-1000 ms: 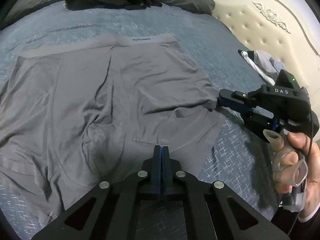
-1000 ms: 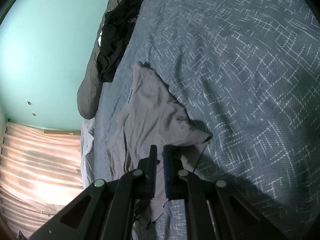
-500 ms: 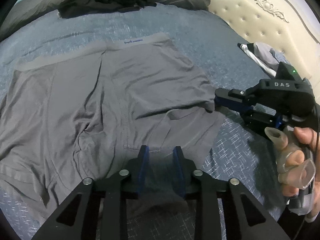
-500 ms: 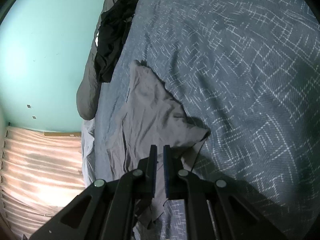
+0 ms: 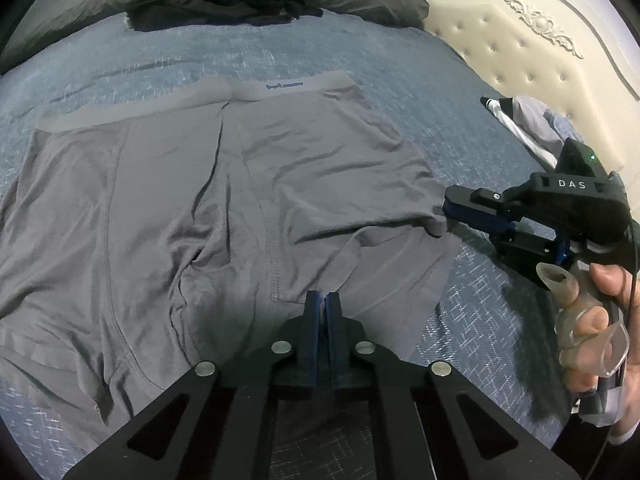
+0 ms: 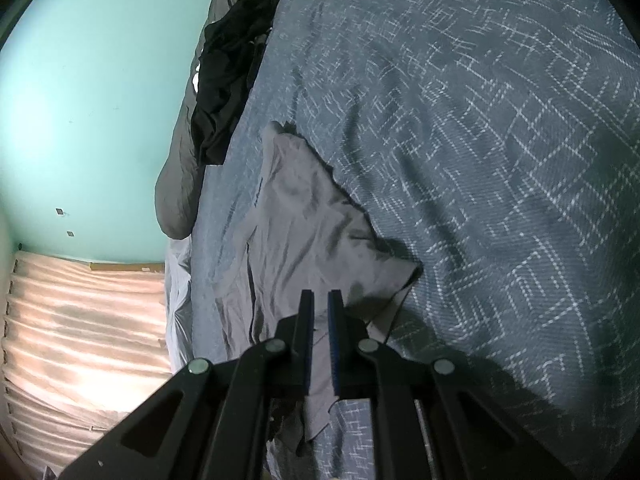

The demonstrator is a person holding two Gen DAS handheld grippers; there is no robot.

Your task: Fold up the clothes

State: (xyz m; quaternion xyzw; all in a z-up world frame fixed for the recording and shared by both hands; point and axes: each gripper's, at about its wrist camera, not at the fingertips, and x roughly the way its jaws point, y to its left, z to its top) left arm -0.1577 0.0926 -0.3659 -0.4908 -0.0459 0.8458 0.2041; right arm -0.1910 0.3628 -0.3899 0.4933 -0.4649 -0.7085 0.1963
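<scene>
Grey boxer shorts (image 5: 208,200) pinched by both grippers' fingers; only left view shows headboard (image 5: 532,52).

Teal wall (image 6: 100,100), cream tufted headboard (image 5: 532,44)
</scene>
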